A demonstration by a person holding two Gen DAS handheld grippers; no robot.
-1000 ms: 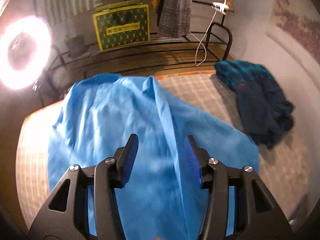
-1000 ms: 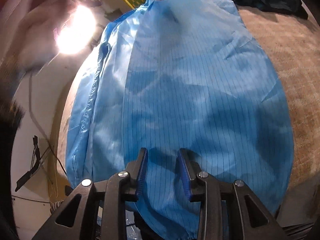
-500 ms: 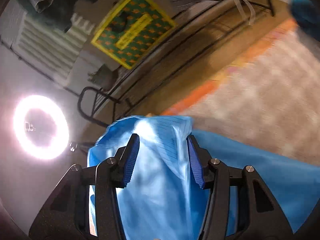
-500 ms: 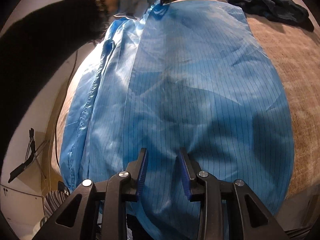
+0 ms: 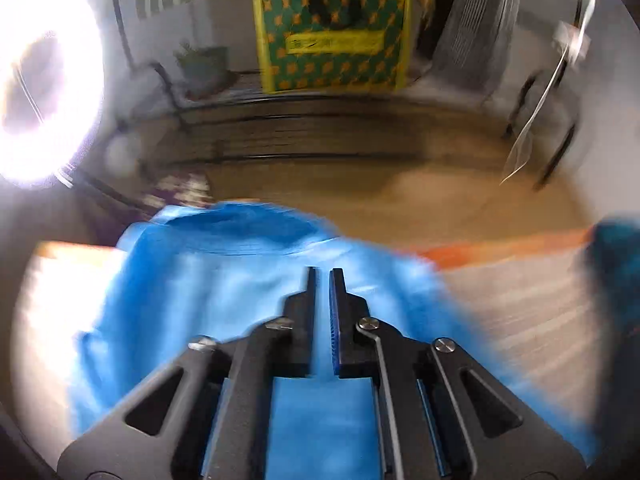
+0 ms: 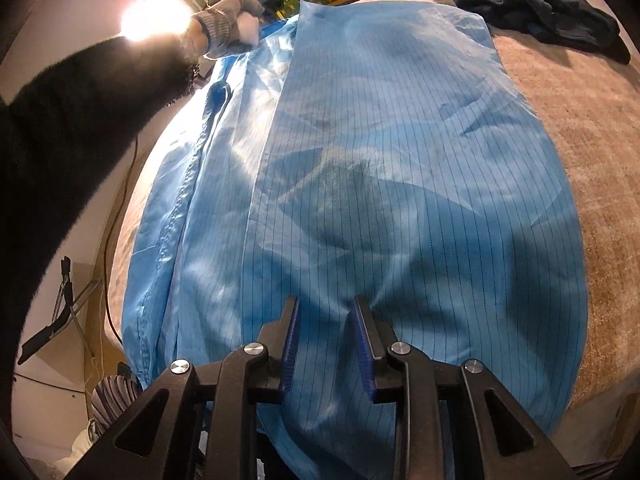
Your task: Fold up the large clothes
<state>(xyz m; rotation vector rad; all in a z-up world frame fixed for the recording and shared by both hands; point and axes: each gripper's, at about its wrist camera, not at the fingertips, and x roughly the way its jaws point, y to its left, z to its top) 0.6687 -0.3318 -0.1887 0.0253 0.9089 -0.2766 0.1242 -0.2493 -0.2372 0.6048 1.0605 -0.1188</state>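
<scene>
Both tongs (left (image 5: 322, 276) narrower) over coat (image 6: 400, 200)

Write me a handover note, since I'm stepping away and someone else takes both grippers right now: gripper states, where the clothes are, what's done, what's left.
Left gripper: jaws nearly closed at the collar end of the blue garment; grip on the cloth unclear through blur.
Right gripper: open, over the hem end, holding nothing.
Blue garment lies lengthwise on the table, one long side already folded in.
Dark garment sits bunched at the far corner, untouched.
Left: finish folding the blue one, then the dark one.
</scene>
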